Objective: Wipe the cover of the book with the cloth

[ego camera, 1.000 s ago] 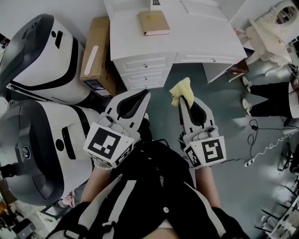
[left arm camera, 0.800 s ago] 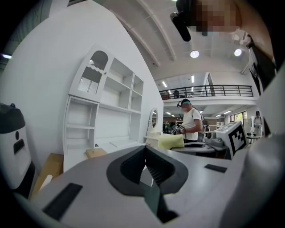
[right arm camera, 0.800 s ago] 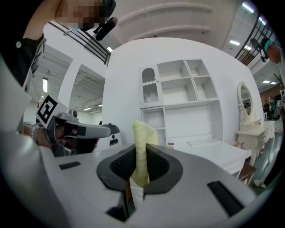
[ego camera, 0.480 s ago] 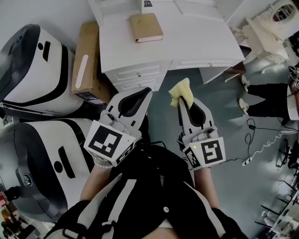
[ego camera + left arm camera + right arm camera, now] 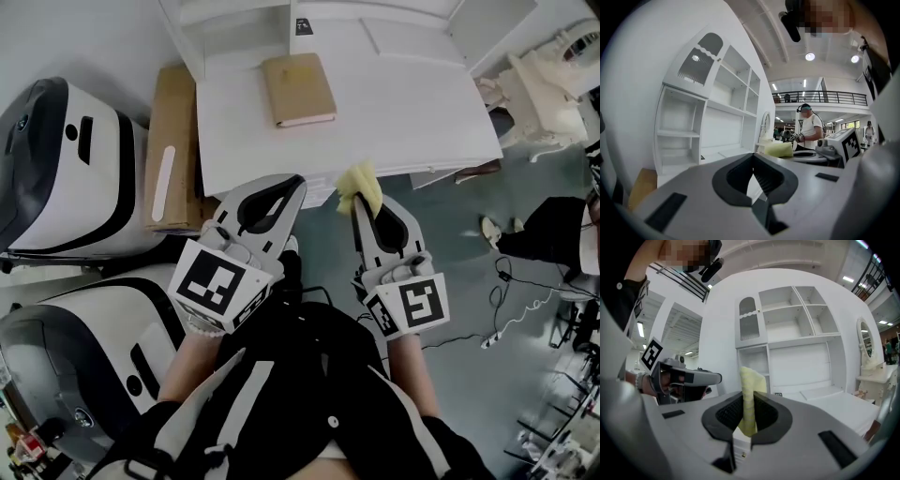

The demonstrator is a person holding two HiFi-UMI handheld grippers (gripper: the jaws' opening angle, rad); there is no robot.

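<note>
Tan and closed, the book (image 5: pixel 298 89) lies flat on the white tabletop (image 5: pixel 412 112) in the upper middle of the head view, well apart from both grippers, with nothing resting on it.

The right gripper (image 5: pixel 360 204), just right of centre in that view, is clenched on a pale yellow cloth (image 5: pixel 360 184). The cloth bunches out past the jaw tips and overlaps the near edge of the tabletop in the picture; whether it touches that edge cannot be told. In the right gripper view the cloth (image 5: pixel 750 397) stands upright as a folded strip pinched between the two dark ribbed pads, its top rising above the jaws at frame centre.

The left gripper (image 5: pixel 292 187), just left of the right one, has its jaws pressed together with nothing between them. Its own view shows the pads meeting at the lower centre of the frame.

A white shelf unit (image 5: pixel 797 329) rises behind the tabletop. At the left of the head view a cardboard box (image 5: pixel 167 150) sits just beside the tabletop, between it and a white-and-black machine casing (image 5: pixel 56 169). A cable (image 5: pixel 514 314) trails over the grey floor at the right.
</note>
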